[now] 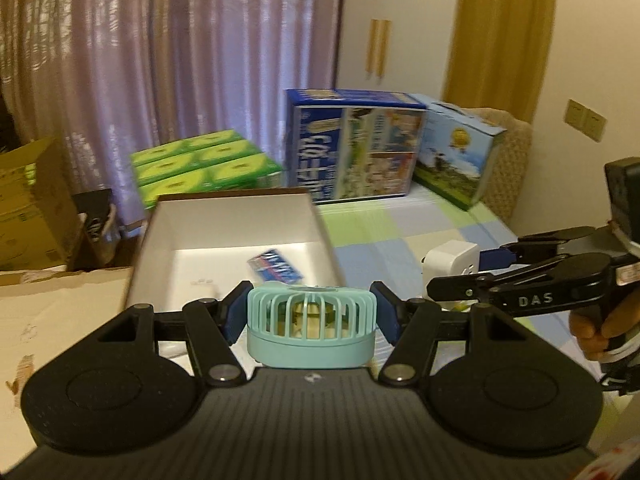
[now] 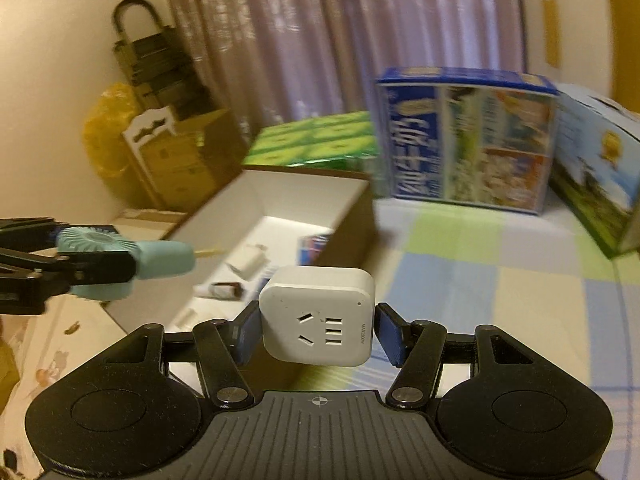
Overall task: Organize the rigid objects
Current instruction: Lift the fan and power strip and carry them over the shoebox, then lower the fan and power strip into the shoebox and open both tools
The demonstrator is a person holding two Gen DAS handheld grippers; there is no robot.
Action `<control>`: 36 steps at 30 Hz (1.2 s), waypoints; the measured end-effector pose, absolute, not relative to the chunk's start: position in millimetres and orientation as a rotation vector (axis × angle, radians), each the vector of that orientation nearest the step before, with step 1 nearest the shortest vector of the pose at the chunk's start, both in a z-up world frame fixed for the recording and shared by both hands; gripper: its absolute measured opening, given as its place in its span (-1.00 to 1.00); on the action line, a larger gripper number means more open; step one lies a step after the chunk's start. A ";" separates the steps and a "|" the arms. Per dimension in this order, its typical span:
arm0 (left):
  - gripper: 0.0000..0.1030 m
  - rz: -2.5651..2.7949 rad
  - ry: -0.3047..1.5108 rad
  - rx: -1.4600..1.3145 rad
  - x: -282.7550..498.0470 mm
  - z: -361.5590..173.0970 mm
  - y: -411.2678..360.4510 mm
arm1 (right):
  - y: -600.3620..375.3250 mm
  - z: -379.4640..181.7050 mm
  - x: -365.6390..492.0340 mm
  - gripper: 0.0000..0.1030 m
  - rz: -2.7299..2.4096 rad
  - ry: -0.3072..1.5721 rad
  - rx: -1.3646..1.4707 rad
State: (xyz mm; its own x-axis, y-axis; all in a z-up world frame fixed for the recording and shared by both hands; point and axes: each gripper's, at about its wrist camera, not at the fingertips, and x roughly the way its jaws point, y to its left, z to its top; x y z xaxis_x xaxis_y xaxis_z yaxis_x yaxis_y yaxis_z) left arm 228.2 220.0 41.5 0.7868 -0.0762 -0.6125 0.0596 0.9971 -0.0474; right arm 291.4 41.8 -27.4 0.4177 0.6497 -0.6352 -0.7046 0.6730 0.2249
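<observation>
While both claws hung above the checked bedspread (image 1: 420,224), noted a load in each. Left claw (image 1: 311,314): pinching a small teal fan (image 1: 310,328) across its round grille, blue pads (image 1: 232,314) pressed on either side; fan's handle seen jutting forward in the right wrist view (image 2: 160,258). Right claw (image 2: 318,330): clamped on a white cube socket adapter (image 2: 318,316), outlet face turned toward the camera, lifted clear of the bedding. Open white-lined box (image 1: 236,240) just ahead of both claws, holding a blue packet (image 1: 276,266) and a few small pale items, blurred. Behind the box: green cartons (image 1: 204,164), a tall blue printed carton (image 1: 356,148), a lighter blue carton (image 1: 460,152) beside it. Curtain (image 1: 180,60) at the back.
</observation>
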 end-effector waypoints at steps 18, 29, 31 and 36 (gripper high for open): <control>0.15 -0.056 0.740 -0.001 291.7 -3.8 307.3 | 170.3 -53.2 315.7 0.11 0.905 0.792 -0.180; 0.15 -0.084 0.792 0.052 357.4 -35.3 333.0 | 214.5 -88.9 373.1 0.11 0.860 0.862 -0.227; 0.15 -0.088 0.788 0.071 366.4 -42.4 335.5 | 219.3 -95.7 379.4 0.11 0.854 0.865 -0.248; 0.15 -0.092 0.780 0.094 384.1 -55.5 340.6 | 231.3 -111.6 394.3 0.11 0.841 0.880 -0.288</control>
State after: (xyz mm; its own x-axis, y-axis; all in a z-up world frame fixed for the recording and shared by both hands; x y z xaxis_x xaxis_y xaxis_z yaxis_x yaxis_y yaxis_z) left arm 384.1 340.6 -55.5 0.7074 -0.0483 -0.7052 0.1177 0.9918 0.0501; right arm 394.3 231.3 -111.6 0.3504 0.5271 -0.7742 -0.7496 0.6534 0.1057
